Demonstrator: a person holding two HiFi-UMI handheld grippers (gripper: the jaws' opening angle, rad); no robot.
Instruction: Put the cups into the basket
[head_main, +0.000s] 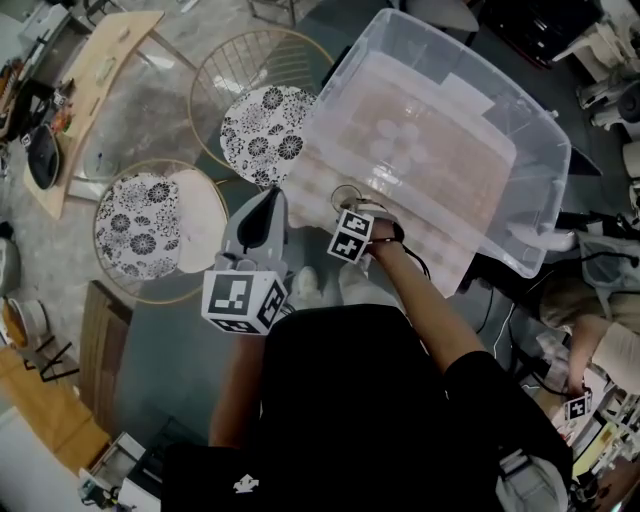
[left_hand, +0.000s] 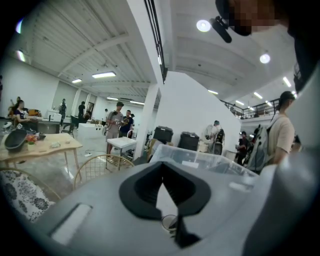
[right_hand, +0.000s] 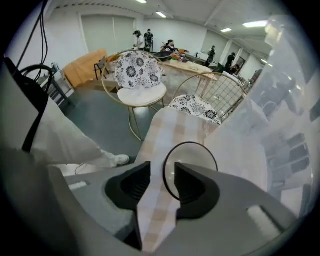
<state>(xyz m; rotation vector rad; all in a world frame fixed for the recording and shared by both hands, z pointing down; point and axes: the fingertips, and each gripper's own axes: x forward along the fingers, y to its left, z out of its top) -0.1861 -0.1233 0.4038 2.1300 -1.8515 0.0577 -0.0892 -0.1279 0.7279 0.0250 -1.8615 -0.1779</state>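
Note:
A clear cup (head_main: 345, 195) with a dark rim stands on the checked tablecloth (right_hand: 160, 135) at the near side of the big clear plastic basket (head_main: 530, 190). My right gripper (head_main: 350, 208) is at this cup. In the right gripper view the cup (right_hand: 197, 155) has its near wall between the jaws of my right gripper (right_hand: 162, 172), which stand open and do not press on it. My left gripper (head_main: 270, 200) hovers just left of the table, shut and holding nothing. In its own view the left gripper (left_hand: 162, 172) has its tips touching, and the cup (left_hand: 169, 223) shows low behind them.
Two round wire chairs with flower-print cushions (head_main: 265, 120) (head_main: 140, 225) stand left of the table. A wooden table (head_main: 95, 70) is at the far left. Pale round shapes (head_main: 395, 135) show dimly inside the basket. Several people stand in the background of the left gripper view.

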